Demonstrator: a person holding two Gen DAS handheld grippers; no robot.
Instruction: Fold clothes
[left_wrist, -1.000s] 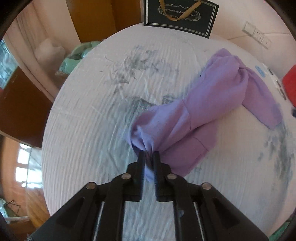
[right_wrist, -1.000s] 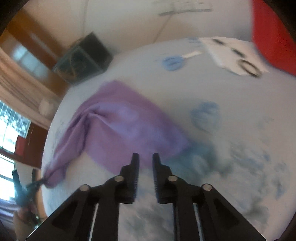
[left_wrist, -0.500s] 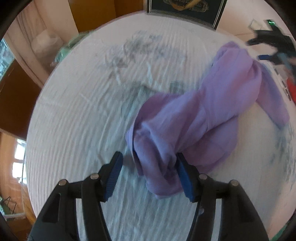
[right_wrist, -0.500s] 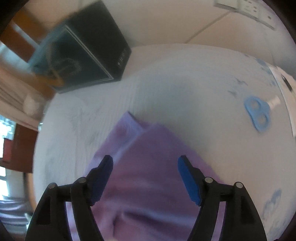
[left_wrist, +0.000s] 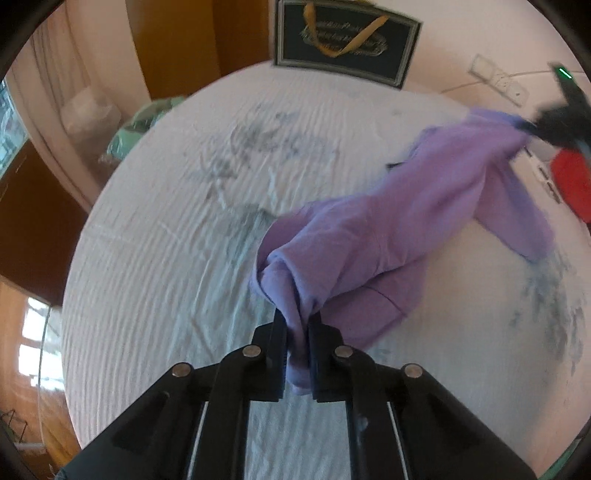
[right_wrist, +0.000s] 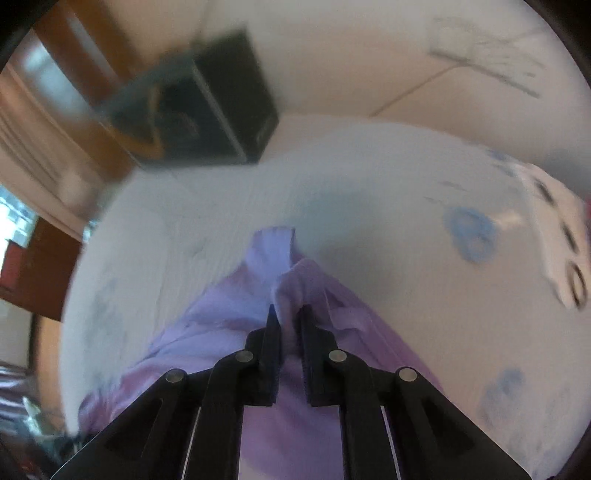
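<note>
A purple garment (left_wrist: 399, 229) lies bunched across the round table's white ribbed cloth (left_wrist: 166, 258). My left gripper (left_wrist: 297, 325) is shut on its near end, a wad of fabric pinched between the fingers. My right gripper (right_wrist: 286, 317) is shut on the garment's (right_wrist: 258, 332) far end, with a fold of cloth sticking up between the fingers. In the left wrist view the right gripper (left_wrist: 554, 125) shows blurred at the upper right, holding that far end lifted off the table.
A dark gift bag (left_wrist: 343, 44) with an orange handle stands at the table's back edge; it also shows in the right wrist view (right_wrist: 192, 110). A red object (left_wrist: 572, 184) and a white sheet (right_wrist: 554, 236) lie at the right. Blue scissors (right_wrist: 471, 232) lie nearby. A green bundle (left_wrist: 140, 125) sits at the left.
Both grippers were open half a second ago and have closed on the garment, left on the near end, right on the far end. The right gripper has lifted its end.
</note>
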